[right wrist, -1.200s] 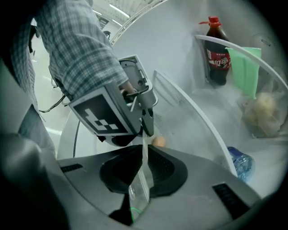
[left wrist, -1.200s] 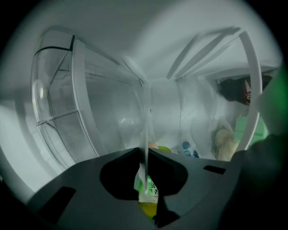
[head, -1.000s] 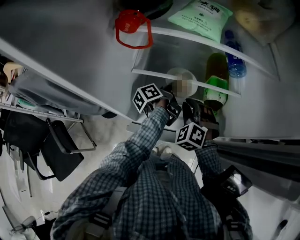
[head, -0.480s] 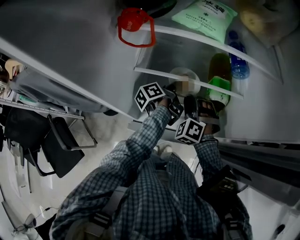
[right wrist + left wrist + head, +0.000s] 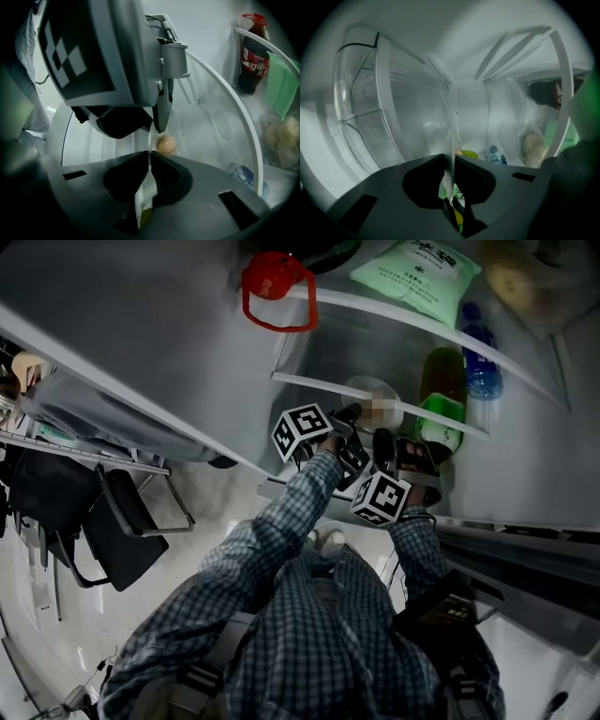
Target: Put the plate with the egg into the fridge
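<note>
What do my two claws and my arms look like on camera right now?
The left claw and the right claw both have broad, matte dark-grey jaws. Each carries a white cube with black square markers: the left cube and the right cube. Both arms wear long checked sleeves in dark and pale tones.

The plate (image 5: pixel 361 388) is seen as clear and glossy, though glass cannot be told from plastic. Its thin rim is clamped between smooth, matt dark plastic jaws on the left gripper (image 5: pixel 449 160) and the right gripper (image 5: pixel 150 157). The egg (image 5: pixel 166 144) is shown with a smooth, dull tan shell. The marker cube (image 5: pixel 301 432) is faced in matt black and white. The sleeve (image 5: pixel 291 512) is made of woven checked cloth. The fridge shelf (image 5: pixel 314 383) is edged in smooth white plastic, and the green pouch (image 5: pixel 417 273) is wrapped in glossy film.
</note>
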The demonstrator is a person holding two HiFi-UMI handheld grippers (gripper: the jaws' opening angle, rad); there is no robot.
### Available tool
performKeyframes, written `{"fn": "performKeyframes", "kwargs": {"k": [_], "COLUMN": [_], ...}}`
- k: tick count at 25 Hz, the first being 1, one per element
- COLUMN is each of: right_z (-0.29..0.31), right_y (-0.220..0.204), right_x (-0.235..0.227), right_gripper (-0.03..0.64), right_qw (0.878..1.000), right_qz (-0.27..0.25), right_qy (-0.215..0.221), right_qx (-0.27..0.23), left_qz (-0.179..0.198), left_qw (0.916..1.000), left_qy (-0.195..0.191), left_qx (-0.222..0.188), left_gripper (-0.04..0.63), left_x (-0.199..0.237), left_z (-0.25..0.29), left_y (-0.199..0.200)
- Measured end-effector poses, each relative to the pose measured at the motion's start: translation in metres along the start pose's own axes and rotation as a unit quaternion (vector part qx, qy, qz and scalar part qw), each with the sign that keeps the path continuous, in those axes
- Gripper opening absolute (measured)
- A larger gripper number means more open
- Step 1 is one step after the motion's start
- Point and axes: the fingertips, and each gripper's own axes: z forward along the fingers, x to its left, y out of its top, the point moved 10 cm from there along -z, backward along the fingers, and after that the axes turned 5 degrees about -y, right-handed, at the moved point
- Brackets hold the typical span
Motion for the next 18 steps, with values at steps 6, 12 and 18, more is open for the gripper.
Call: {"fn": "performKeyframes", "kwargs": {"k": [6, 12, 18], "right_z": [0.0002, 0.0024, 0.0042], "right_y": [0.0009, 0.0031, 0.0031], "right_x": [-0.0014, -0.003, -0.0053], "right_gripper": [0.023, 0.023, 0.023], "right_qw": [1.0, 1.0, 1.0], "right_qz": [0.002, 0.005, 0.015], "right_qy": [0.007, 0.013, 0.014], "right_qx": [0.007, 0.009, 0.008], "left_qz": [-0.004, 0.011, 0.02], "left_qw": [0.9998, 0.9993, 0.9984], "left_qy": [-0.011, -0.023, -0.044], "left_qx": [0.014, 0.028, 0.029], "left_gripper": [0.029, 0.032, 0.044], "left_x": [0.0011, 0.0008, -0.0004], "left_z": [-0.0002, -0.0013, -0.0027], "left_y": [0.0017, 0.0059, 0.0075]}}
